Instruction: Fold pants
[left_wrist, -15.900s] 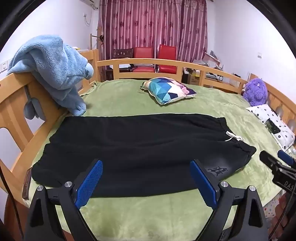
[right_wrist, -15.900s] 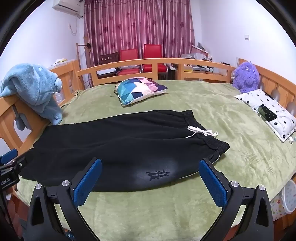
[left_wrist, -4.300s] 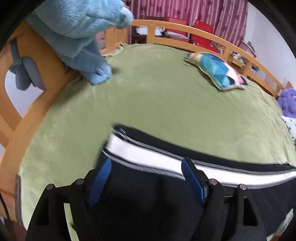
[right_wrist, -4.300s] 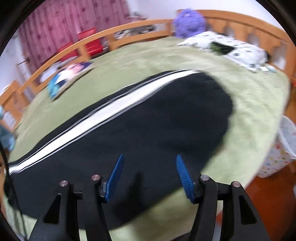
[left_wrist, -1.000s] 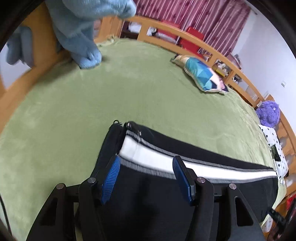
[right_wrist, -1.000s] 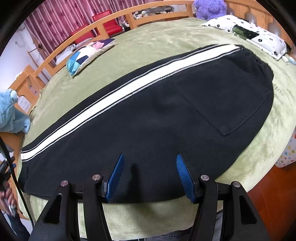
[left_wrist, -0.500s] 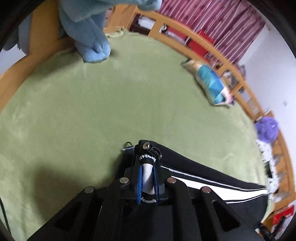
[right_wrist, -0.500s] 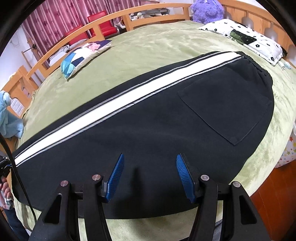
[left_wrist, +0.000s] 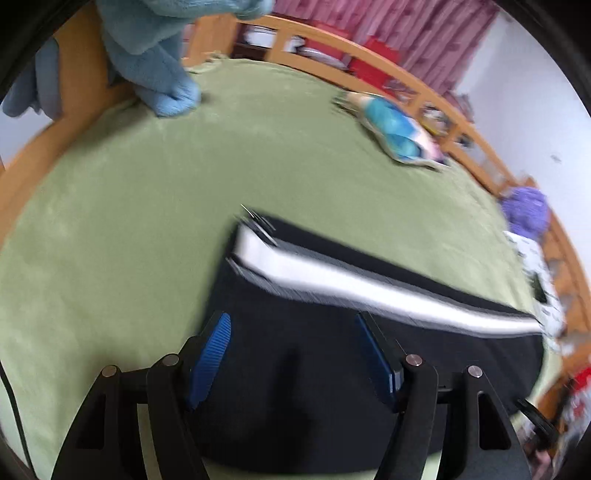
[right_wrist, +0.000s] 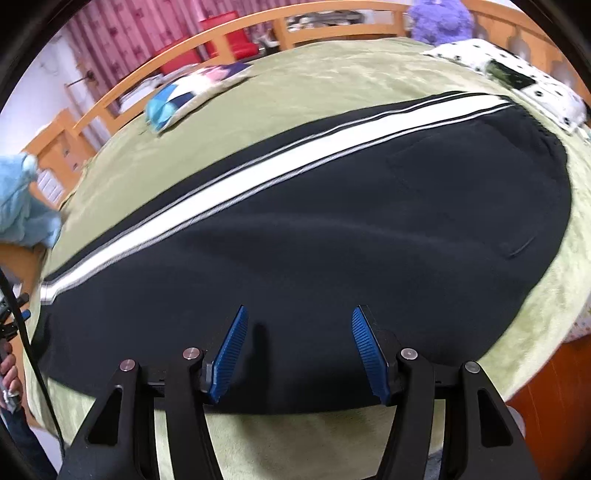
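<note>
Green plush bedspread (left_wrist: 147, 206) under pants (right_wrist: 332, 240); wooden rail (left_wrist: 369, 44); maroon curtains (left_wrist: 424, 29).

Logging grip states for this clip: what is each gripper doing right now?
Left gripper: jaws opening, nothing gripped, above the black pants.
Right gripper: open, empty, over the pants.

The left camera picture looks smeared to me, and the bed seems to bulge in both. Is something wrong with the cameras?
Left wrist view: motion blur streaks the pants' white stripe and the patterned pillow, while the left gripper, moving with the camera, stays sharp. Right wrist view: only slightly soft, the pants read clearly. Both views: the fisheye lens bends the green bed cover into a dome and leaves dark corners.
</note>
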